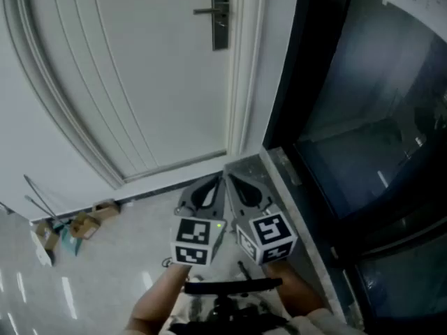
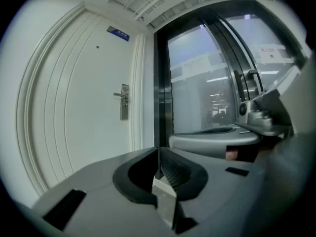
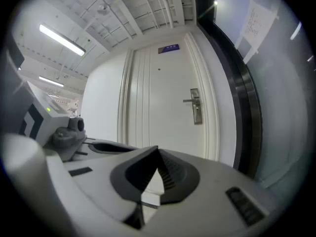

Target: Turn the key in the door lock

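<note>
Metal door lock plate with lever handle (image 1: 220, 16) sits high on the right edge of the white panelled door (image 1: 140, 68), next to the dark glass partition (image 1: 363, 96). It is well apart from both tools. No key can be made out at this range in any view (too small, plate is just a grey strip). The left gripper (image 1: 218, 179) and right gripper (image 1: 231, 180) are held side by side, low in the head view, tips near each other and aimed at the door base. Left gripper view: jaws together, nothing between them. Right gripper view: same, closed and empty. Cardboard scraps (image 1: 73, 227) lie on the floor by the wall at left, out of the way. Judged step: approach, task not really started. To do it well, raise one gripper level with the plate, find the keyhole under the lever, and part the jaws only when close. Pinch the key head flat across both pads, then rotate about the key's own axis without pushing sideways or leaning on the lever.
</note>
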`<state>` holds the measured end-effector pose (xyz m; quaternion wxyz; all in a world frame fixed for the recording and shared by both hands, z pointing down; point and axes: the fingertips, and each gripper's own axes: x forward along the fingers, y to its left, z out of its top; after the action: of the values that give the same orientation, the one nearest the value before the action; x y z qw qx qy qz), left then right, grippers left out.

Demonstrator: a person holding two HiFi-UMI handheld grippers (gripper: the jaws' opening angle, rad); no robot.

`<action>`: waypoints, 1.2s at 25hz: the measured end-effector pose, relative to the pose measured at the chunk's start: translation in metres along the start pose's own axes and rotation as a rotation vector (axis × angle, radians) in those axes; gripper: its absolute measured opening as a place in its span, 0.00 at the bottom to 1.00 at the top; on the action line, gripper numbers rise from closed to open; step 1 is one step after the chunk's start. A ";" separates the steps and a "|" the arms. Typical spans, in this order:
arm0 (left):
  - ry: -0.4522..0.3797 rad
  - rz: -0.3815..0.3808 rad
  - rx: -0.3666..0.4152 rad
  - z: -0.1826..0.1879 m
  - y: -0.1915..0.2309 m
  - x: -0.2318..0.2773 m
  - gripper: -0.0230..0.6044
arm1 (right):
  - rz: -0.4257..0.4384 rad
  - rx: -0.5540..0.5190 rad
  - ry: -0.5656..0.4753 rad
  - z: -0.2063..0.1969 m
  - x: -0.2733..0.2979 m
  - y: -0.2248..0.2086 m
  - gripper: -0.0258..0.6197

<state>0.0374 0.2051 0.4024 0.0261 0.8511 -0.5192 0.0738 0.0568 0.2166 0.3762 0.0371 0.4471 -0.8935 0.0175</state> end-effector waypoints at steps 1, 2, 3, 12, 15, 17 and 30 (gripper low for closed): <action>0.002 0.000 0.002 0.000 0.000 0.001 0.09 | -0.003 -0.004 -0.003 -0.001 0.000 -0.002 0.05; 0.003 0.000 0.004 0.000 0.000 0.003 0.09 | -0.006 -0.006 -0.006 -0.001 0.001 -0.004 0.05; 0.005 0.000 0.004 0.000 -0.001 0.004 0.09 | -0.007 -0.006 -0.006 -0.002 0.001 -0.006 0.05; 0.012 0.018 -0.003 0.000 -0.010 0.019 0.09 | -0.022 -0.026 -0.017 -0.003 -0.001 -0.024 0.05; 0.011 0.023 0.001 0.003 -0.016 0.028 0.09 | -0.025 -0.016 -0.011 -0.003 -0.003 -0.035 0.05; 0.013 0.027 0.000 0.005 -0.021 0.036 0.09 | -0.031 -0.009 -0.016 -0.003 -0.003 -0.047 0.05; 0.028 0.086 0.025 0.012 -0.051 0.071 0.09 | 0.020 0.011 -0.031 -0.003 -0.016 -0.093 0.06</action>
<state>0.1153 0.1650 0.4034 0.0195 0.8273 -0.5537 0.0932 0.1409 0.1733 0.3777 0.0207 0.4384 -0.8984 0.0161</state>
